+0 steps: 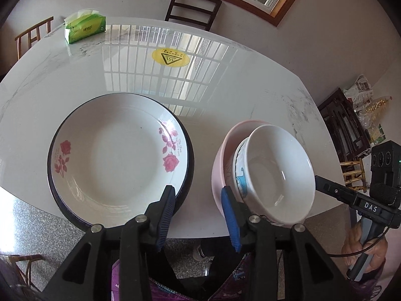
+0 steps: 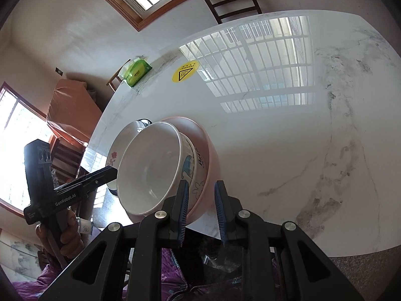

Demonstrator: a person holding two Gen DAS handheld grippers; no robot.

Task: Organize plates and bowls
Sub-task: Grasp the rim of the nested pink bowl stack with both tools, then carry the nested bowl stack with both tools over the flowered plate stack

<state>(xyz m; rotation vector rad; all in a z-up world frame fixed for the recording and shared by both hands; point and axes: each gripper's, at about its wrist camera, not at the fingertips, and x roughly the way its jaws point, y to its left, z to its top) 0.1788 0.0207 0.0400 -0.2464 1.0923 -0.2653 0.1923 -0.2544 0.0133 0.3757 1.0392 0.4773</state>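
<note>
A white plate with pink roses (image 1: 120,158) lies stacked on a dark-rimmed plate (image 1: 189,175) near the table's front edge. To its right a white bowl (image 1: 278,173) with a blue cartoon print sits tilted inside a pink bowl (image 1: 220,165). My left gripper (image 1: 198,195) is open and empty, its fingers over the gap between plates and bowls. In the right wrist view the white bowl (image 2: 150,168) nests in the pink bowl (image 2: 210,160), with the rose plate (image 2: 117,148) behind. My right gripper (image 2: 200,190) is open, its fingers straddling the pink bowl's near rim.
A green tissue pack (image 1: 85,26) lies at the table's far left corner. A yellow heat-warning sticker (image 1: 170,57) marks the glossy marble table (image 1: 250,95). Chairs stand around the table; a dark shelf with clutter (image 1: 351,123) stands to the right.
</note>
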